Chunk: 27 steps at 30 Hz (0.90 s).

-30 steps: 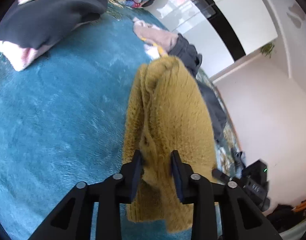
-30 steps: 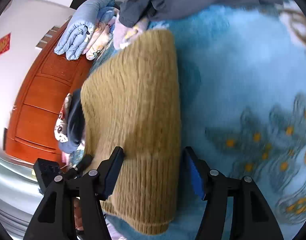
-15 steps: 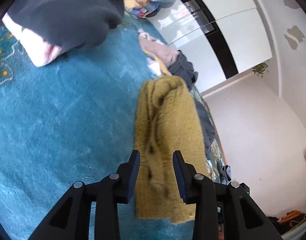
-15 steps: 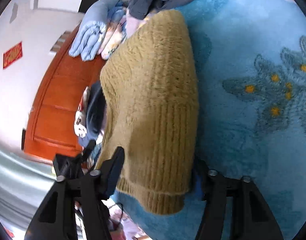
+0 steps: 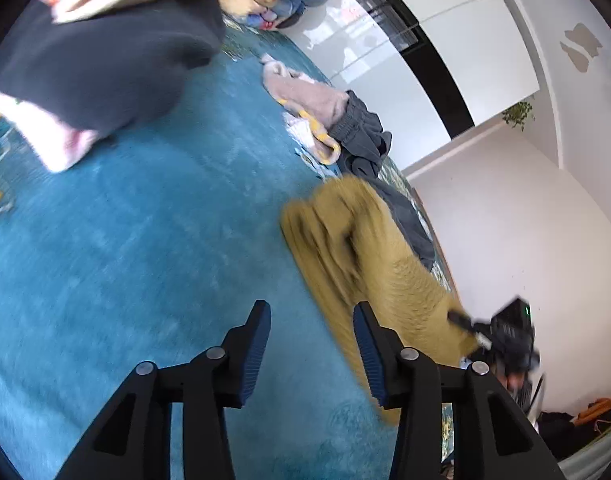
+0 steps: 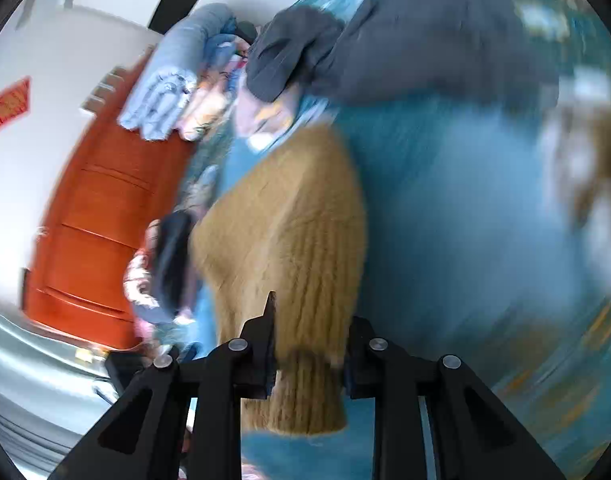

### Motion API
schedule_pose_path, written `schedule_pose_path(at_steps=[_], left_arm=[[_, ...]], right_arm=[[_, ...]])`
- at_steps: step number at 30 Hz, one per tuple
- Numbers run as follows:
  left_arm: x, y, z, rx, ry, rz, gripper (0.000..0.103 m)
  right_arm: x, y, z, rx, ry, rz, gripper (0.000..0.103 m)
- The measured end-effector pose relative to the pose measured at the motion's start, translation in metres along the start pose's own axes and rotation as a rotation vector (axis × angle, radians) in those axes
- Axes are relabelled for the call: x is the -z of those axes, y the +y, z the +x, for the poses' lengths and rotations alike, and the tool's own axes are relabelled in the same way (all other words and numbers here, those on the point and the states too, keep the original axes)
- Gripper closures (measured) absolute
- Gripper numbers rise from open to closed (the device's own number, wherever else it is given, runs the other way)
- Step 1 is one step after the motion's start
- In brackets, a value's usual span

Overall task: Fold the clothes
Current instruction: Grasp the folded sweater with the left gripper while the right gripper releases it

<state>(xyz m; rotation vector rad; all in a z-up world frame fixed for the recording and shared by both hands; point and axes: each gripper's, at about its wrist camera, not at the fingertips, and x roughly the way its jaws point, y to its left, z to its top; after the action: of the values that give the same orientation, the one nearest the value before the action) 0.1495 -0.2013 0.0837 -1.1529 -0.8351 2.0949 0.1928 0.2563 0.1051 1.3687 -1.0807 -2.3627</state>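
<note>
A mustard-yellow knit sweater (image 5: 369,264) hangs over the blue carpet, blurred by motion. My left gripper (image 5: 311,350) is open and empty, with the sweater just to the right of its right finger. In the right wrist view my right gripper (image 6: 309,354) is shut on the ribbed hem of the sweater (image 6: 289,240), which stretches away from the jaws. The right gripper also shows in the left wrist view (image 5: 505,340) at the sweater's far end.
A folded dark garment on a pink one (image 5: 89,72) lies at the upper left. A pink and grey clothes pile (image 5: 333,120) lies beyond the sweater. A blue padded jacket (image 6: 173,88) and an orange wooden door (image 6: 93,232) are at the left.
My left gripper has opened and let go of the sweater, which has swung to its right. My right gripper has closed on the sweater's hem and is moving fast.
</note>
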Motion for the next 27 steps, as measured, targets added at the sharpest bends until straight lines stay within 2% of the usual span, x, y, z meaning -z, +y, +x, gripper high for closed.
schedule_pose_path(at_steps=[2,3,4,6,9,12,14,15,18,20,22,26,27], left_arm=[[-0.015,-0.009,0.013,0.000,0.009,0.023,0.052],[-0.024,-0.015,0.020,-0.001,0.010,0.038,0.045],[-0.032,-0.020,0.027,-0.001,0.010,0.053,0.041],[-0.050,-0.031,0.042,-0.002,0.013,0.083,0.040],[-0.074,-0.038,0.082,0.030,0.109,0.067,0.038],[-0.091,-0.036,0.119,0.063,0.204,0.033,0.036],[-0.094,-0.033,0.134,0.068,0.239,0.020,0.036],[-0.096,-0.032,0.142,0.070,0.256,0.013,0.036],[-0.101,-0.028,0.164,0.077,0.309,-0.007,0.033],[-0.104,-0.025,0.179,0.082,0.344,-0.021,0.032],[-0.107,-0.022,0.194,0.086,0.379,-0.034,0.028],[-0.108,-0.019,0.212,0.106,0.448,-0.067,0.024],[-0.109,-0.020,0.213,0.111,0.454,-0.068,0.023]], right_arm=[[-0.035,-0.013,-0.006,0.048,0.035,-0.019,0.078],[-0.050,-0.020,-0.006,0.067,0.048,-0.033,0.078],[-0.059,-0.025,-0.004,0.084,0.056,-0.043,0.078],[-0.073,-0.039,0.003,0.110,0.070,-0.046,0.078],[-0.067,-0.057,0.010,0.083,0.067,-0.019,0.076],[-0.057,-0.075,0.000,0.017,0.017,0.059,0.068],[-0.050,-0.085,-0.011,0.003,-0.030,0.133,0.058],[-0.043,-0.091,-0.019,0.003,-0.063,0.174,0.049],[-0.010,-0.103,-0.036,-0.057,-0.128,0.275,0.037],[0.012,-0.109,-0.039,-0.098,-0.140,0.327,0.027],[0.028,-0.110,-0.036,-0.115,-0.150,0.353,0.024],[0.024,-0.088,-0.025,-0.071,-0.166,0.306,0.024],[0.021,-0.086,-0.019,-0.085,-0.154,0.310,0.024]])
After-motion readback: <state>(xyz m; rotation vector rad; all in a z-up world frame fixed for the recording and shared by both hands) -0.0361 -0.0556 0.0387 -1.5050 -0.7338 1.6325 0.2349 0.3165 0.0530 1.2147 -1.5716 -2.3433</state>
